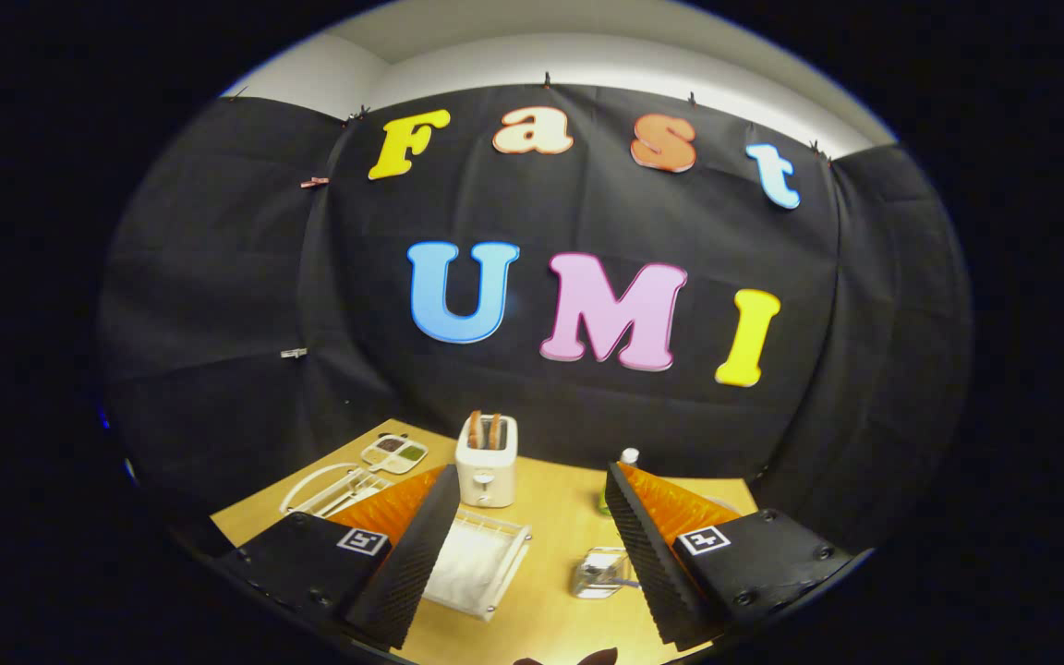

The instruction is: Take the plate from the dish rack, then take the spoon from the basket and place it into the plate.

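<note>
My gripper (532, 476) hangs open above the wooden table (560, 526), with nothing between its fingers. A white wire dish rack (347, 489) stands beyond the left finger, and the curved rim of a white plate (310, 485) shows in it. The left finger hides part of the rack. Just inside the left finger lies a white wire basket (481, 559) with a white lining. Close to the right finger sits a small clear container (598, 573), and a thin metal handle, perhaps the spoon (622, 582), sticks out of it.
A white toaster (486, 462) with two slices in it stands ahead between the fingers. A small divided dish of condiments (395, 453) lies at the far left of the table. Behind the right fingertip stands a green bottle with a white cap (629, 456). Black cloth walls close the table's far side.
</note>
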The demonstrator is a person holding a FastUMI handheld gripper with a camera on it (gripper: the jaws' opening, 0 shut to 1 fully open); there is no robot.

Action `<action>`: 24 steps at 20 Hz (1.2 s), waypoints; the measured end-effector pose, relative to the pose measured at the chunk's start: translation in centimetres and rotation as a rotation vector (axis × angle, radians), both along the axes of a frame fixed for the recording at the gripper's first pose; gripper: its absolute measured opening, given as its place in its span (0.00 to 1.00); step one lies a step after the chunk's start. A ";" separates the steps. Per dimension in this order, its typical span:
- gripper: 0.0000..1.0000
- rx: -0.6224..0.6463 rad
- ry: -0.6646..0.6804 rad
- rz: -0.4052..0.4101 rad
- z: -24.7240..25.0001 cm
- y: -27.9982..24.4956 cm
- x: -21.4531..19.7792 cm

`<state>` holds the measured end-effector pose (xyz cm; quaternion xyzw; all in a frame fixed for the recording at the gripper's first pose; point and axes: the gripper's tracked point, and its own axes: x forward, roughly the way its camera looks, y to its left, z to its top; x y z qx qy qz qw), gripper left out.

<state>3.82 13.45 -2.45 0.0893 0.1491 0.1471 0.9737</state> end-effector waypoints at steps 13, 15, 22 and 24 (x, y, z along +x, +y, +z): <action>0.94 0.042 0.657 0.115 -16.5 18.3 6.4; 0.88 0.022 0.726 0.115 -18.7 19.8 6.8; 0.47 -0.060 0.889 0.022 -24.7 22.0 6.3; 0.37 -0.123 0.886 -0.015 -23.9 21.0 6.4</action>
